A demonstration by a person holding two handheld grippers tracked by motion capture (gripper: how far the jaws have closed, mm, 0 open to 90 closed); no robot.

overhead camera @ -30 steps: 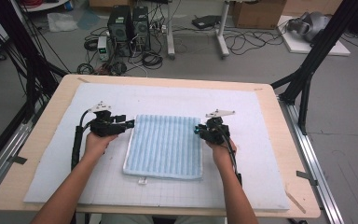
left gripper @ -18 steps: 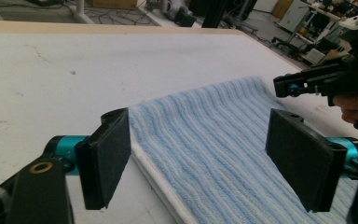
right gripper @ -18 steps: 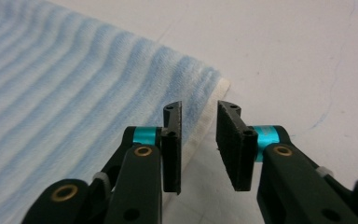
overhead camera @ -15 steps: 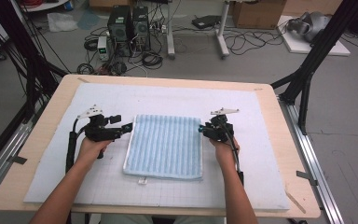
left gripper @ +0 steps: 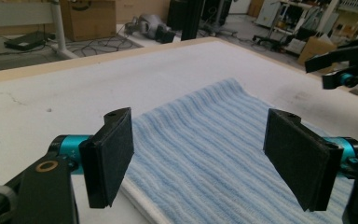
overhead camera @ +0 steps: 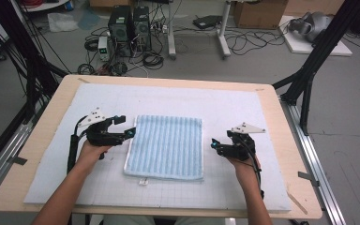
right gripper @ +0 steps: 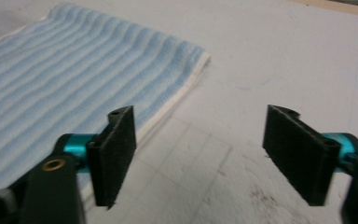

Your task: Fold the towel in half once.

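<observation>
Left gripper (overhead camera: 130, 131): jaws wide, slightly narrowed just now, nothing gripped; folded blue striped towel (overhead camera: 166, 145) edge right at tips. Right gripper (overhead camera: 213, 146): jaws just opened wide, empty, just clear of towel's other edge. Towel flat on white mat (overhead camera: 225, 108), between both grippers.
</observation>
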